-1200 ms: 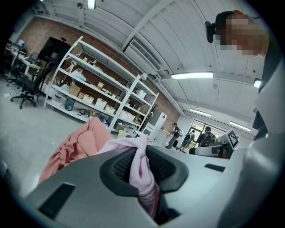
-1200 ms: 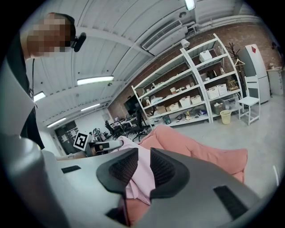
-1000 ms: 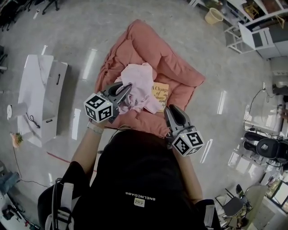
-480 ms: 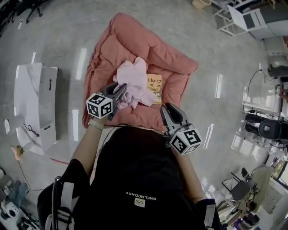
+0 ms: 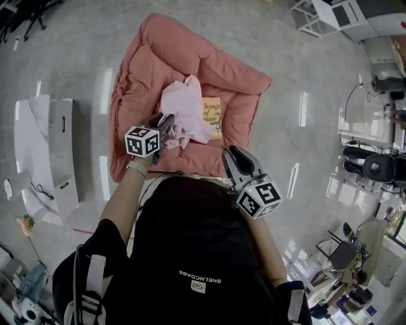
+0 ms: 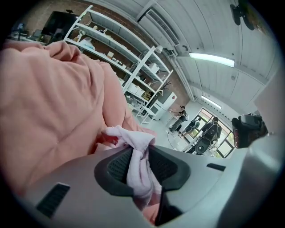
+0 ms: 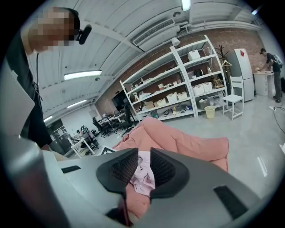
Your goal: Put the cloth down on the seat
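A pale pink cloth (image 5: 181, 111) lies bunched on the salmon cushion seat (image 5: 209, 70) on the floor, partly over a yellow book (image 5: 212, 115). My left gripper (image 5: 166, 120) reaches its near-left edge. In the left gripper view, a twisted fold of the cloth (image 6: 138, 164) runs between the two pads, which still touch it while the jaws are opening. The cushion (image 6: 49, 98) fills that view's left. My right gripper (image 5: 231, 154) hovers at the seat's near edge with a narrow empty gap between its pads; past it I see the cloth (image 7: 143, 173) and the cushion (image 7: 187, 142).
A white bench-like unit (image 5: 44, 152) stands on the grey floor left of the seat. White shelving (image 5: 317, 13) is at the far right, and a black office chair (image 5: 380, 168) with cables farther right. The person's body fills the lower middle.
My left gripper has sunk lower and forward toward the seat with the cloth, which now spreads flatter over the cushion and book. The right gripper has barely moved.
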A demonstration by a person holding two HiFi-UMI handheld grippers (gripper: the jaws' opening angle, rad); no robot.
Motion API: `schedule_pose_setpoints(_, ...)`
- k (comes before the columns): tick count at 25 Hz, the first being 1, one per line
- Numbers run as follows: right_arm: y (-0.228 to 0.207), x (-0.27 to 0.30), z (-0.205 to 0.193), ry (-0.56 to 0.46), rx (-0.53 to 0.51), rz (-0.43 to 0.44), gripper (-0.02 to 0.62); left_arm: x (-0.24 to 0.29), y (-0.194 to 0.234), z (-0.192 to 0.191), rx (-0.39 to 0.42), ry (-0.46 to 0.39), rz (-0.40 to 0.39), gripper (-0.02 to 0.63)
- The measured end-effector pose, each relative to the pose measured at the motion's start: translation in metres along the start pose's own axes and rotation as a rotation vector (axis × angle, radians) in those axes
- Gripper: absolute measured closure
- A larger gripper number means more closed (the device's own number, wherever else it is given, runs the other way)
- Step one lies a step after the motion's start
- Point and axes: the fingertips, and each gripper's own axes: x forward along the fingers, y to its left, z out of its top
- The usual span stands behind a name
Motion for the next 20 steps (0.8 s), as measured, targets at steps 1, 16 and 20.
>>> schedule_pose_setpoints(1, -0.001, -0.003, -0.001, -0.002, 0.001, -0.007, 0.494, 0.004, 0.001, -0.003, -0.002, 0.006, -0.001, 0.510)
schedule_pose_setpoints(16, -0.010, -0.031, -0.020, 0.000, 0.036, -0.045, 0.494, 0.044, 0.019, -0.055, -0.023, 0.143, 0.076, 0.351)
schedule_pose_setpoints(20, -0.009, -0.037, -0.026, 0.000, 0.040, -0.045, 0.494, 0.046, 0.016, -0.057, -0.016, 0.148, 0.080, 0.339)
